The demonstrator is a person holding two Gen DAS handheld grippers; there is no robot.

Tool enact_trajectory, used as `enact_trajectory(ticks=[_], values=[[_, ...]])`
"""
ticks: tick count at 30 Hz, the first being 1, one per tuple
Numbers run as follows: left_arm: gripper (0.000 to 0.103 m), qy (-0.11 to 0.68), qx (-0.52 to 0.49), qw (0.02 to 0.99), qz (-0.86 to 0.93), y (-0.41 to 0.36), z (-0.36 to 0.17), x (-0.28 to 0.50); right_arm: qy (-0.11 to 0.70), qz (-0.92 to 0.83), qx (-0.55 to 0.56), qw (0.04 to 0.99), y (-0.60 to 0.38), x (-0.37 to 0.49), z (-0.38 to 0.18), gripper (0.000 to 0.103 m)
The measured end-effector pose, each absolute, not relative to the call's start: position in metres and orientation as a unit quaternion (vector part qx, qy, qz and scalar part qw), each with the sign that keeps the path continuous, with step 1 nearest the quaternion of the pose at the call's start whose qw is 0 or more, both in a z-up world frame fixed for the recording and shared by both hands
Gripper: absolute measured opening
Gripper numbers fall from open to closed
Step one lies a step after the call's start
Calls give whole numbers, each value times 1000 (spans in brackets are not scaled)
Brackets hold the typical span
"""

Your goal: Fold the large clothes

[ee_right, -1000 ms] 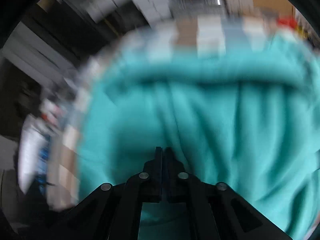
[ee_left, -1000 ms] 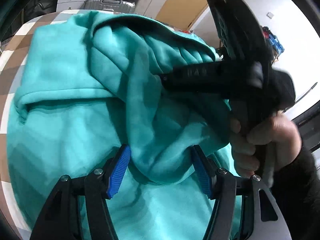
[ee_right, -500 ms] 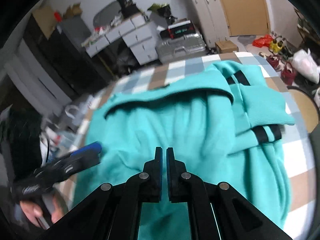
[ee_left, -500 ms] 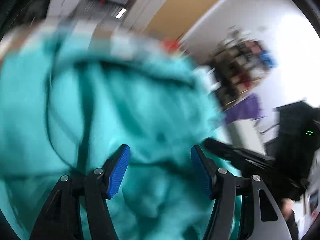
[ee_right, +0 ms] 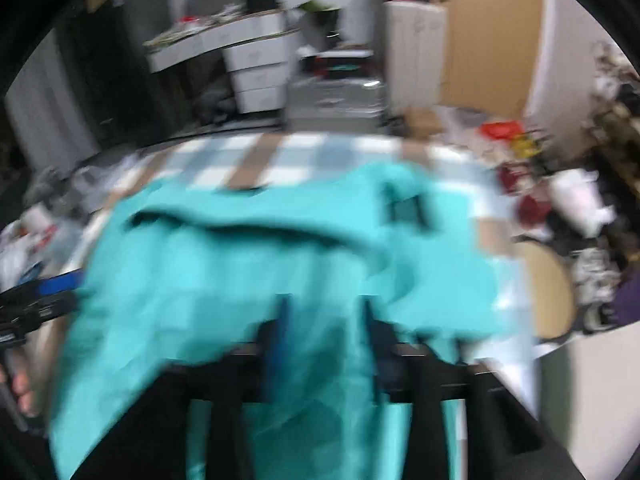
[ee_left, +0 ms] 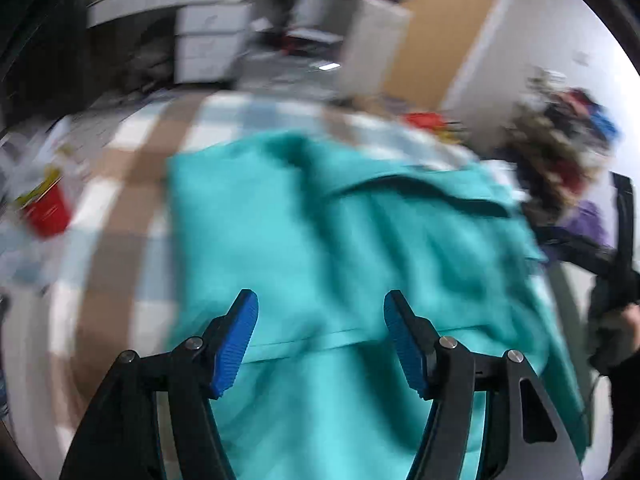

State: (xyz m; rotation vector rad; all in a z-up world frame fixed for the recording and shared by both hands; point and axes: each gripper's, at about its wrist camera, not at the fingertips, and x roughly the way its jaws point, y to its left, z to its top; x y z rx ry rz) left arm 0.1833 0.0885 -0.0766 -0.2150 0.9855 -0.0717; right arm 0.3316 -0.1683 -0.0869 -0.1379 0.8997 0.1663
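Observation:
A large teal sweatshirt lies rumpled on the checked table, with a folded layer across its far part. My left gripper hovers over the near part of the cloth. Its blue pads stand well apart and are still opening, and nothing is pinched between them. My right gripper is blurred by motion. Its jaws are opening above the cloth and grip nothing. The left gripper shows at the left edge of the right wrist view. A hand shows at the right edge of the left wrist view.
A blue, white and brown checked cloth covers the table. A red box sits at the table's left side. Behind are white drawers and a silver suitcase. A round wooden stool and floor clutter lie to the right.
The right gripper went from shut to open and swung off to the right of the left gripper. The bunch of cloth between the left pads a second ago now lies flat below them.

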Motion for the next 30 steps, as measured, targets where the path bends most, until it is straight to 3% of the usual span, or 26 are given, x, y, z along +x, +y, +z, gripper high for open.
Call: enact_trajectory(ticks=[5,7,8,9,11,15,22,30], values=[[61,488,-101,867,19,113,-89,184,535,31,-41,843,-199,385,-148,64],[60,508,-96,856,-14,95,-98,193,533,47,-50,843,-197,386,-158,65],[57,510,-64,857,-23,84,-106,195,532,51,-64,843,-193,384,-158,63],[47,506,-31,862,-19,69,-105,197,532,58,-79,841,-190,383,-160,63],[45,507,64,860,-8,42,-116,202,530,67,-113,838,-182,379,-167,61],[45,511,113,852,4,26,-128,211,534,64,-125,834,-190,369,-163,61],[46,525,119,843,-7,34,-128,244,539,51,-118,833,-188,368,-147,47],[49,558,138,818,3,42,-119,276,546,13,-71,835,-183,373,-140,46]])
